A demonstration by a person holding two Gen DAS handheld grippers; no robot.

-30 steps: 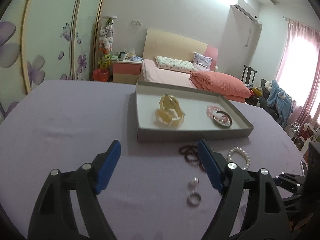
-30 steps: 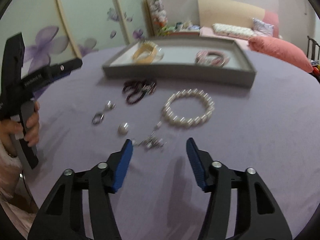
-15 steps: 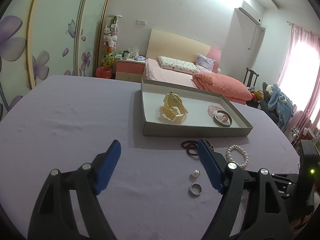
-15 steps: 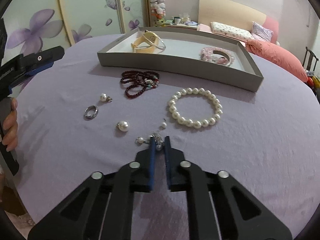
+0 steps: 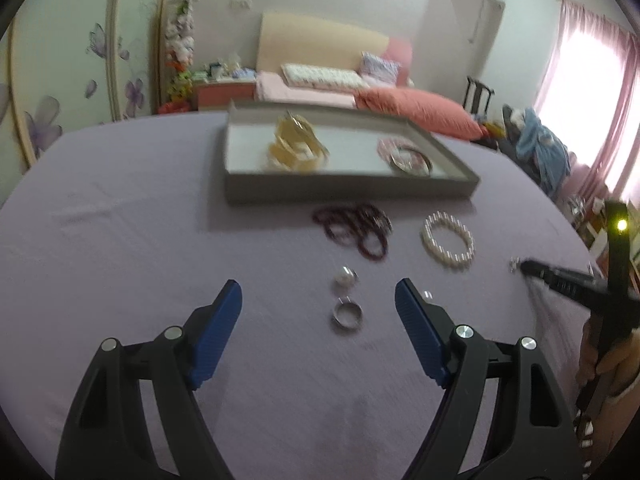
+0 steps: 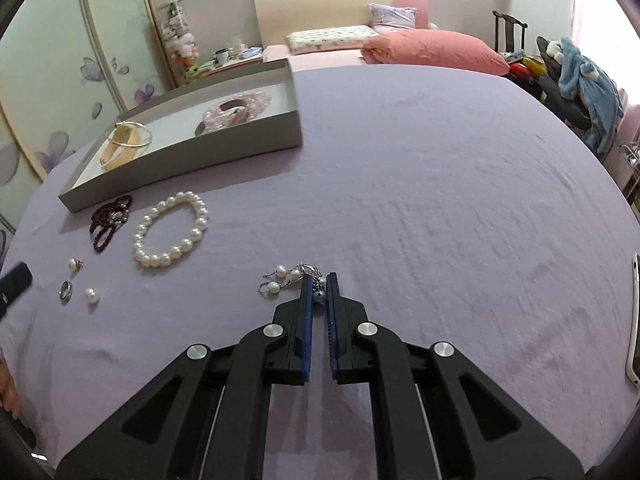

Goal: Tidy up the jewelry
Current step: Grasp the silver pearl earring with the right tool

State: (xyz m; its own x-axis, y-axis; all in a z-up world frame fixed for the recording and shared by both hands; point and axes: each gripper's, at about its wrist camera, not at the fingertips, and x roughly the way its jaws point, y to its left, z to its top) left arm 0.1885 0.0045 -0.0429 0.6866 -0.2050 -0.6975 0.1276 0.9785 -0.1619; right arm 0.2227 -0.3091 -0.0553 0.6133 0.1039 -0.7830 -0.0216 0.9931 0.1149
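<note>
My right gripper is shut on a thin silver chain with pearl drops, whose pearls trail on the purple cloth to the left of the fingertips. My left gripper is open low over the cloth. A silver ring and a pearl earring lie between and just ahead of its blue pads, untouched. Beyond them lie a dark red bead bracelet and a white pearl bracelet. The grey tray holds a yellow bangle and a pink bracelet.
A loose pearl rests near the ring. A white flat object lies at the table's right edge. The right gripper reaches in at the right of the left wrist view. A bed and a chair stand behind the table.
The right gripper went from open to shut on the pearl chain, then swung right with it. The left gripper tipped down and came closer to the ring and earring.
</note>
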